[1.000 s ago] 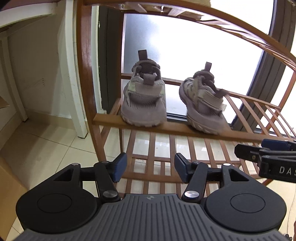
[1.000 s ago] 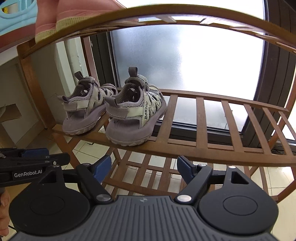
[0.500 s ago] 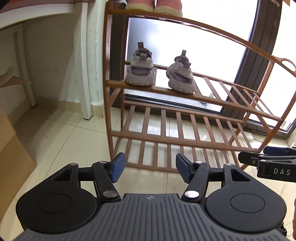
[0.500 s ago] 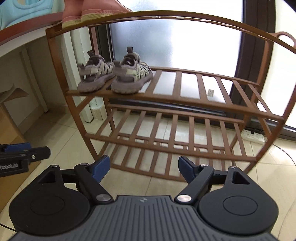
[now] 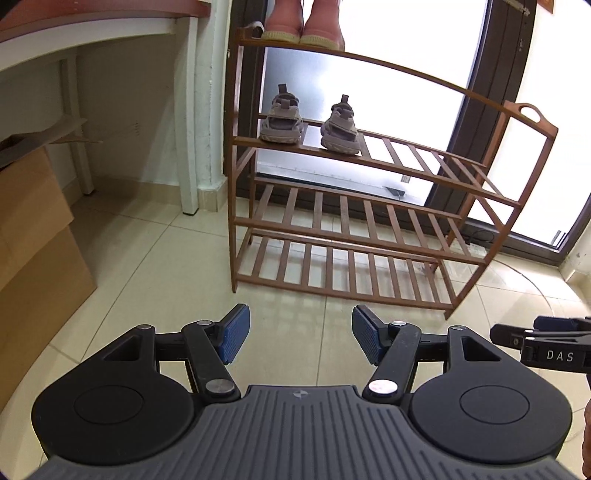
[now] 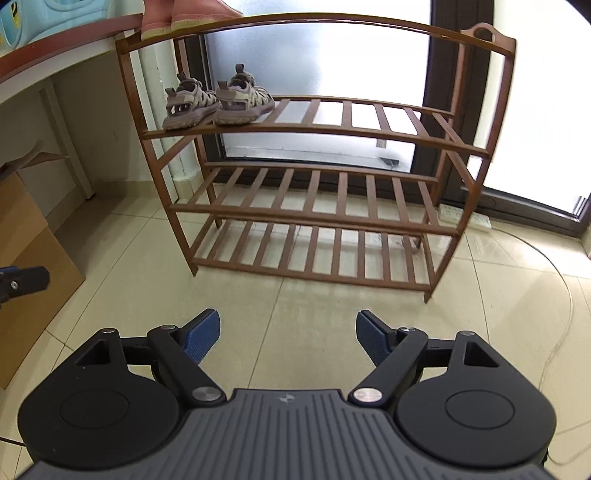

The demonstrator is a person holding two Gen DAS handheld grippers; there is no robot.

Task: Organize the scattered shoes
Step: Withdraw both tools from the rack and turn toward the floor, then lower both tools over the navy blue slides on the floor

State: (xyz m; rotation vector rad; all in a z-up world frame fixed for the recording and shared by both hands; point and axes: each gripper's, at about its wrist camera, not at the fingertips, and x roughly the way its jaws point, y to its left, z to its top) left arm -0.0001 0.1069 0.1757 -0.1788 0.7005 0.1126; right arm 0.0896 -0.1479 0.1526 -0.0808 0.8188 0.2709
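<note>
Wooden shoe rack (image 5: pixel 373 168) against frosted glass doors (image 6: pixel 317 62), four slatted tiers on pale floor tiles (image 6: pixel 303 321). On the second tier from the top, at its left end: a pair of grey-taupe sandals (image 6: pixel 218 99), side by side, heels outward; lettering on the side strap too small to read. On the top tier, left end: a pair of pink shoes (image 5: pixel 303 26), only partly in frame. Two lower tiers bare. Left gripper (image 5: pixel 300 334) over open floor in front of the rack, blue pads apart, released, nothing between. Right gripper (image 6: pixel 288 334) likewise spread wide and empty, also over bare tile. Readable on the side of the right gripper, seen from the left wrist: "DAS", white on black. Cardboard box (image 5: pixel 29 236) at left, beside a white table leg (image 5: pixel 186 122). Something light blue (image 6: pixel 37 14) on the tabletop at upper left, a black-and-yellow mark on it not legible.
</note>
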